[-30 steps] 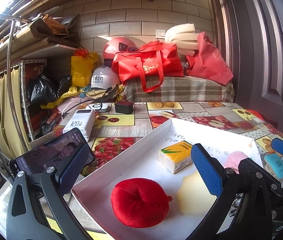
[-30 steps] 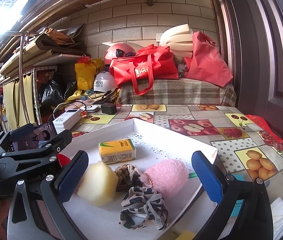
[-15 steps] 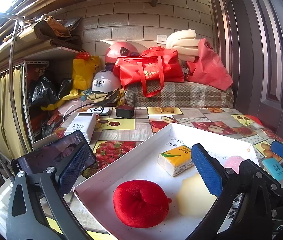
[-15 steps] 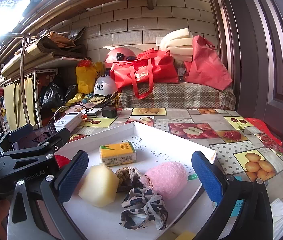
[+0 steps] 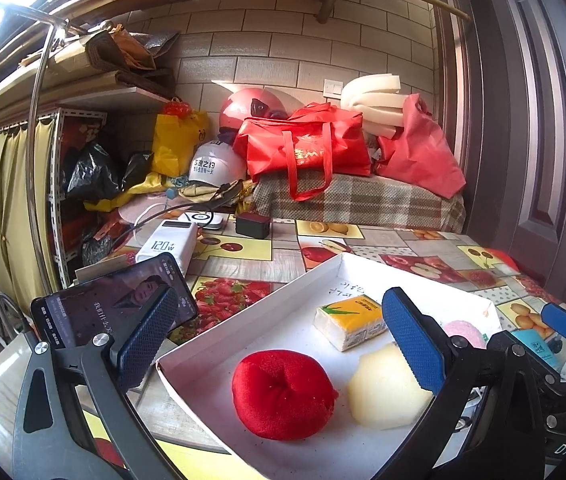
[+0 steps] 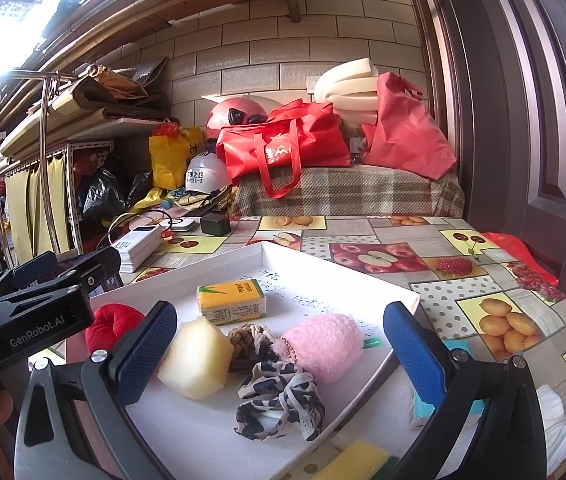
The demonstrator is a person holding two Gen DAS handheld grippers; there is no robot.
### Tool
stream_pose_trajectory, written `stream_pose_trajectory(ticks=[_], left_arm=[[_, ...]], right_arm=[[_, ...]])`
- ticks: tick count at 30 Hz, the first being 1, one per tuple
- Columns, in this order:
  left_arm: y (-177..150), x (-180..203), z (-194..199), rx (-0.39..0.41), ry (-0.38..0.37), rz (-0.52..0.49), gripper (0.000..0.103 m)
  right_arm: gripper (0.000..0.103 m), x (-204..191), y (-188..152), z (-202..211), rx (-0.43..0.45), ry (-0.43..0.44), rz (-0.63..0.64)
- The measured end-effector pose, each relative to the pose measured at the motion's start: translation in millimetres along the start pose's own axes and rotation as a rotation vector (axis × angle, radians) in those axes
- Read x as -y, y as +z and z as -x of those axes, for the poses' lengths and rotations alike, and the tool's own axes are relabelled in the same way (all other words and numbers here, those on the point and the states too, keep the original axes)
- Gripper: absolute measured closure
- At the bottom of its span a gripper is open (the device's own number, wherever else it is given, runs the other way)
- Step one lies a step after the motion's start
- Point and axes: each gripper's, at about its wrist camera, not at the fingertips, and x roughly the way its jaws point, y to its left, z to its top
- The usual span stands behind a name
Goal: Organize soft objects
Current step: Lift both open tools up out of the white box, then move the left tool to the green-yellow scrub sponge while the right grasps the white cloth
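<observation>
A white tray [image 5: 259, 312] [image 6: 403, 294] on the fruit-print table holds a red plush cushion [image 5: 281, 394] [image 6: 113, 326], a pale yellow sponge block [image 5: 387, 394] [image 6: 197, 362], a yellow tissue pack [image 5: 349, 322] [image 6: 231, 302], a pink fuzzy pouch [image 6: 327, 344] [image 5: 461, 332], a brown knotted rope ball [image 6: 245, 340] and a leopard-print scrunchie [image 6: 283, 402]. My left gripper [image 5: 279, 344] hovers open above the tray's near-left part, empty. Above the tray's near side, the right gripper [image 6: 279, 346] is open and holds nothing.
A phone [image 5: 115, 300] with a lit screen leans at the table's left edge, beside a white power bank [image 5: 167, 242] and a black charger [image 5: 253, 224]. A teal packet [image 6: 429, 400], a yellow-green sponge [image 6: 359, 462] and a tissue [image 6: 559, 428] lie outside the tray. Bags and helmets crowd the back.
Both grippers have tilted up and drawn back slightly, so the tray sits lower in both views. Nothing in the tray moved and both stay open.
</observation>
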Motion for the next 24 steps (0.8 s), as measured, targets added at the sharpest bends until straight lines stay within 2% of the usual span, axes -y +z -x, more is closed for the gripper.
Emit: stream_pose_trajectory(ticks=[4, 12, 16, 21, 22, 24], left_arm=[[-4, 16, 6, 0.001, -0.015, -0.07, 0.0], [-6, 18, 14, -0.009, -0.03, -0.063, 0.0], [-8, 22, 17, -0.019, -0.05, -0.064, 0.0], [-13, 34, 30, -0.04, -0.165, -0.083, 0.0], [-14, 39, 33, -0.04, -0.193, -0.1, 0.0], [-16, 52, 39, -0.041, -0.249, -0.144, 0.0]], right_arm=[[0.0, 9, -5, 8, -0.017, 0.015, -0.021], [0.0, 30, -13, 28, -0.034, 0.02, -0.057], [0.0, 42, -17, 44, -0.025, -0.007, -0.045], [0.0, 91, -17, 87, 0.098, -0.095, -0.058], [0.0, 103, -17, 93, 0.104, -0.115, -0.062], [0.0, 126, -18, 96, 0.053, -0.169, -0.05]])
